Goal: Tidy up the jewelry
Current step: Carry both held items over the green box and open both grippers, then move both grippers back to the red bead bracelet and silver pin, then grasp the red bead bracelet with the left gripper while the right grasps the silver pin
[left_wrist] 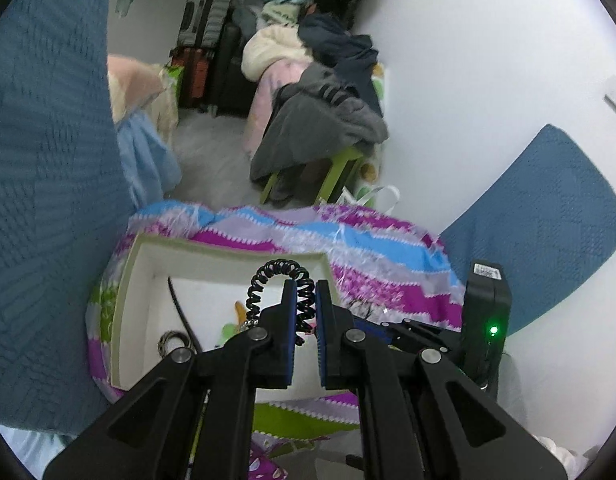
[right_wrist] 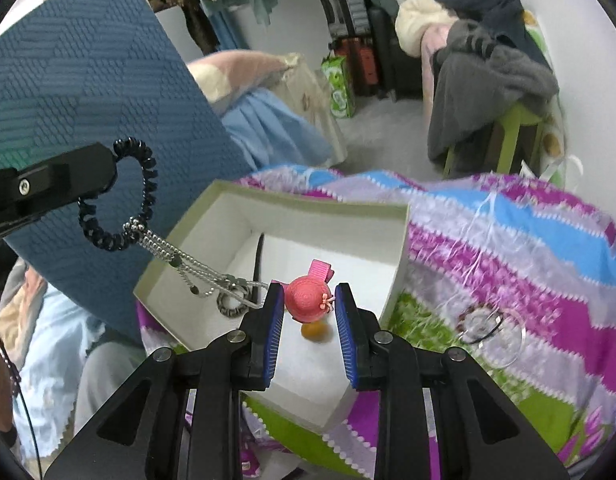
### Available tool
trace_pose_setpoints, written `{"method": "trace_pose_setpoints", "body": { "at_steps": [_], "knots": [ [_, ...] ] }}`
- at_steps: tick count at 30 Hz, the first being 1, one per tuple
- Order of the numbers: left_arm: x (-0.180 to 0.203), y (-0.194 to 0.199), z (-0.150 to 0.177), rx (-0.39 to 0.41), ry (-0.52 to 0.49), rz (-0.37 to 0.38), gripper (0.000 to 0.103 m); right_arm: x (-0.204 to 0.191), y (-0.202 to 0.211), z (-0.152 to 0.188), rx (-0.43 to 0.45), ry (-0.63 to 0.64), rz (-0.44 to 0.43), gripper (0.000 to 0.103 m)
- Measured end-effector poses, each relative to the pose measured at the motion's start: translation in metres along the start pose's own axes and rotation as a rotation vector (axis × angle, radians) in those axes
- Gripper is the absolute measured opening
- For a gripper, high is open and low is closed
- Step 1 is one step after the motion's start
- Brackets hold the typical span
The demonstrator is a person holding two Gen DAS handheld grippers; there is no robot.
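Even, soft indoor light fills both views, with only faint shadows. The white wall [left_wrist: 468, 80] on the right nearly washes out. Fisheye curvature bends the edges, with dark vignetted corners. The striped blanket [right_wrist: 508, 240] is slightly motion-blurred.

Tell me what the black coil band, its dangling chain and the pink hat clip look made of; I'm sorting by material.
Coil band: glossy black plastic, judging by its shiny spiral turns. Chain: silvery metal, probably, with bright beaded links. Hat clip: seemingly matte woven straw or cord, with fine ribbing; its pink tab looks like ribbon.
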State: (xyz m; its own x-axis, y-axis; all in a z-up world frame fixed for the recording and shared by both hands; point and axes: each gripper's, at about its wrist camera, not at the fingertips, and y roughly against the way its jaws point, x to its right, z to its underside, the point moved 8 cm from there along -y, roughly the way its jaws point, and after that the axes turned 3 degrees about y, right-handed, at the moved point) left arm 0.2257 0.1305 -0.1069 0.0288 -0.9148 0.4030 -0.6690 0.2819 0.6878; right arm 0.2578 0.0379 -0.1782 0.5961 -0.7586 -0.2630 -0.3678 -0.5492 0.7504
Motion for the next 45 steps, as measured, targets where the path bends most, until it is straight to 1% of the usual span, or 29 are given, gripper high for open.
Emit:
{"method": "trace_pose_setpoints", "body": {
  "at_steps": [2,5,8,9,11,12,13,14,19,24,27,30,33,37,41,45],
  "knots": [
    [-0.008,-0.008,0.007,-0.018,0.015,-0.008,0.008,0.001,-0.006,0.006,-0.016,-0.006,-0.008,0.025],
    [-0.013,-0.017,0.014,-0.037,0.031,-0.014,0.008,0.000,-0.006,0.009,-0.019,-0.008,-0.020,0.038],
    [-0.009,-0.018,0.011,-0.025,0.023,-0.029,0.009,0.001,0.004,0.004,0.001,0.003,-0.032,0.038],
    [-0.007,-0.017,0.009,-0.019,0.016,-0.033,0.011,0.002,0.010,0.000,0.014,0.006,-0.033,0.038],
    [-0.001,-0.013,0.003,-0.001,0.014,-0.016,0.025,0.007,0.028,-0.010,0.058,0.009,-0.041,0.038],
    [0.001,-0.012,0.001,0.009,0.016,-0.020,0.041,0.009,0.034,-0.014,0.071,0.011,-0.042,0.038],
    [0.003,-0.011,-0.001,0.023,0.016,-0.026,0.045,0.013,0.046,-0.020,0.097,0.016,-0.040,0.038],
    [0.008,-0.009,-0.004,0.038,0.011,-0.024,0.045,0.018,0.054,-0.024,0.116,0.021,-0.034,0.038],
    [0.035,-0.017,-0.007,0.049,0.000,0.015,0.044,0.048,0.094,-0.038,0.198,0.021,0.009,0.038],
    [0.074,-0.038,0.002,0.032,-0.017,0.073,0.040,0.085,0.115,-0.036,0.225,0.005,0.061,0.038],
    [0.094,-0.056,0.012,0.005,-0.029,0.100,0.037,0.110,0.119,-0.025,0.224,-0.002,0.087,0.035],
    [0.108,-0.078,0.026,-0.032,-0.033,0.111,0.032,0.129,0.111,-0.010,0.200,-0.018,0.099,0.031],
    [0.116,-0.098,0.042,-0.069,-0.028,0.114,0.027,0.152,0.089,0.013,0.155,-0.030,0.101,0.029],
    [0.123,-0.126,0.063,-0.124,-0.028,0.106,0.026,0.174,0.057,0.039,0.079,-0.028,0.108,0.028],
    [0.127,-0.151,0.078,-0.165,-0.037,0.087,0.026,0.189,0.036,0.061,0.028,-0.015,0.111,0.027],
    [0.130,-0.183,0.086,-0.206,-0.065,0.061,0.026,0.201,0.029,0.071,0.009,-0.022,0.115,0.027]
  ]
}}
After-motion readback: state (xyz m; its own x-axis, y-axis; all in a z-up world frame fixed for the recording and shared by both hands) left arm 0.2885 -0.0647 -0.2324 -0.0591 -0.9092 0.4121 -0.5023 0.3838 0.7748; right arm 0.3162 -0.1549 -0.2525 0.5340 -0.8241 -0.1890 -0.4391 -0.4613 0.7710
